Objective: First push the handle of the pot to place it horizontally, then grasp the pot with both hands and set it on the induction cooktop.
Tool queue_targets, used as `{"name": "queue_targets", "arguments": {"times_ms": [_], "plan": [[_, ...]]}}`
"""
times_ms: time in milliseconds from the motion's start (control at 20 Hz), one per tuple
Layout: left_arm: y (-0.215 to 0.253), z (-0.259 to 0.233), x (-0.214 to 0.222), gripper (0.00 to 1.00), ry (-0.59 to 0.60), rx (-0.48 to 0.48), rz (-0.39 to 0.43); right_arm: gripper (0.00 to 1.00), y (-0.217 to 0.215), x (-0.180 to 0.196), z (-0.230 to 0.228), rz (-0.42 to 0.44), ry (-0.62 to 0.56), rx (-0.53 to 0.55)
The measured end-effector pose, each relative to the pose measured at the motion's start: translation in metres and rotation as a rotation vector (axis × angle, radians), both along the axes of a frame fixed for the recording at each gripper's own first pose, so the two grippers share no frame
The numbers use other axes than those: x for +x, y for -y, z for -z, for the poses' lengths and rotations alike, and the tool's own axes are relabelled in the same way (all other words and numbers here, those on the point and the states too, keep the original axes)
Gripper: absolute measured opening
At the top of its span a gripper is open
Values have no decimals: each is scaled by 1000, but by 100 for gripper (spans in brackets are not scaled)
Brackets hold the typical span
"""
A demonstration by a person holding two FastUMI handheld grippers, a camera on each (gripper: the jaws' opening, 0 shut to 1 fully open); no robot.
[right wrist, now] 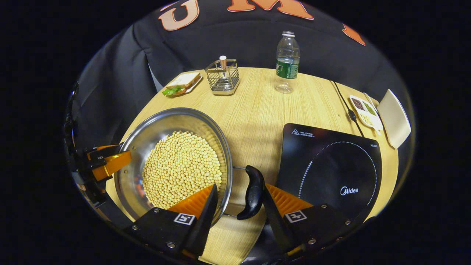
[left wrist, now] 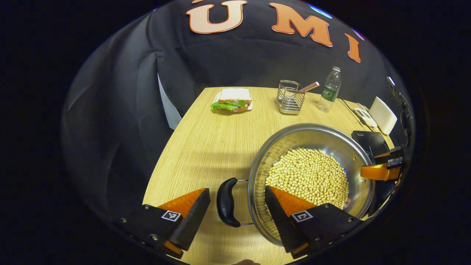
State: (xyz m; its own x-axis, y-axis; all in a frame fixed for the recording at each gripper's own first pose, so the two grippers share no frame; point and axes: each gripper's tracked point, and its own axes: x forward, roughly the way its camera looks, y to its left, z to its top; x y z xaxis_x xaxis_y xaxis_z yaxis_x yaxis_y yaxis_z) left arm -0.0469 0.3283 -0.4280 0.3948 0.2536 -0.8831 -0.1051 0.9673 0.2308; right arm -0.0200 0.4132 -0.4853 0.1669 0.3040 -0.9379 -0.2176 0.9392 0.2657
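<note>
Pot of beans on bench, left of cooktop. Left gripper and right gripper both open, each straddling a side handle; contact probably none.

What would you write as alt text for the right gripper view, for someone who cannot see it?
A steel pot full of pale beans sits on a wooden table, with the right gripper open astride its black side handle. A black induction cooktop lies beside it. A sandwich, wire holder and water bottle stand farther back.
</note>
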Motion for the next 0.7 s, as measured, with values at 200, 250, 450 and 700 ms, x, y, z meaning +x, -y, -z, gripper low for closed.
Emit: {"name": "queue_targets", "arguments": {"times_ms": [200, 250, 450, 700], "plan": [[-7, 5, -8, 93, 9, 5, -43, 74, 3, 8, 15, -22, 20, -23], [-7, 5, -9, 93, 12, 1, -42, 74, 2, 10, 15, -22, 40, -30], [-12, 14, -9, 86, 20, 12, -62, 74, 4, 15, 23, -64, 87, -57], [-8, 16, -9, 67, 61, 11, -84, 70, 2, 14, 20, -42, 61, -18]]}}
